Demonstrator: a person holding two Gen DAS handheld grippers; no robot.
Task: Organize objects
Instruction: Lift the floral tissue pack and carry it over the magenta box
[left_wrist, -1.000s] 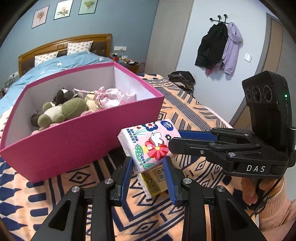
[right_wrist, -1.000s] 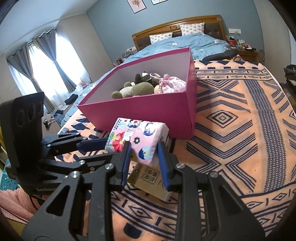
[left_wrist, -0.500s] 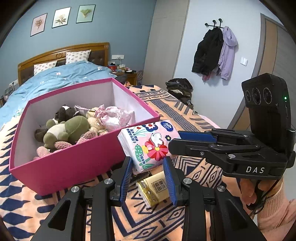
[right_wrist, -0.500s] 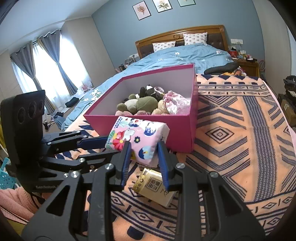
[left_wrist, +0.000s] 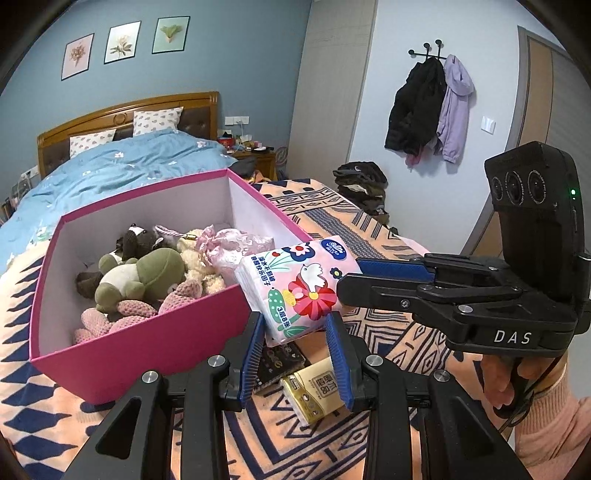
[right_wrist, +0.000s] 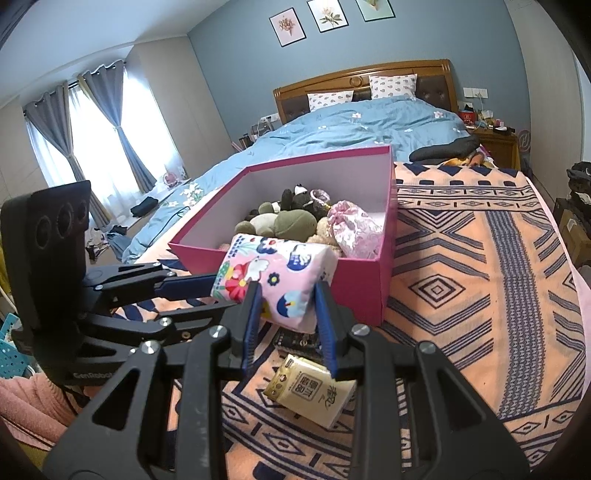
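A pink floral tissue pack (left_wrist: 295, 280) (right_wrist: 273, 266) hangs in the air at the near rim of the pink box (left_wrist: 147, 332) (right_wrist: 388, 258). My left gripper (left_wrist: 295, 325) (right_wrist: 214, 295) is shut on one end of it. On the other end, my right gripper (right_wrist: 287, 299) (left_wrist: 351, 280) is shut. Plush toys (left_wrist: 144, 273) (right_wrist: 291, 221) and a pink satin pouch lie in the box. Below the held pack, a yellow tissue pack (left_wrist: 317, 387) (right_wrist: 314, 391) and a dark flat item (left_wrist: 277, 362) (right_wrist: 295, 338) lie on the patterned blanket.
The box stands on an orange and navy patterned blanket (right_wrist: 461, 277) at the foot of a bed with a blue duvet (right_wrist: 369, 125). A pile of dark clothes (left_wrist: 362, 184) lies past the blanket's far edge. A hand in a pink sleeve (left_wrist: 546, 424) holds the right gripper.
Both grippers have risen together with the floral tissue pack between them. The yellow pack and the blanket now lie farther below, and more of the box's inside shows.
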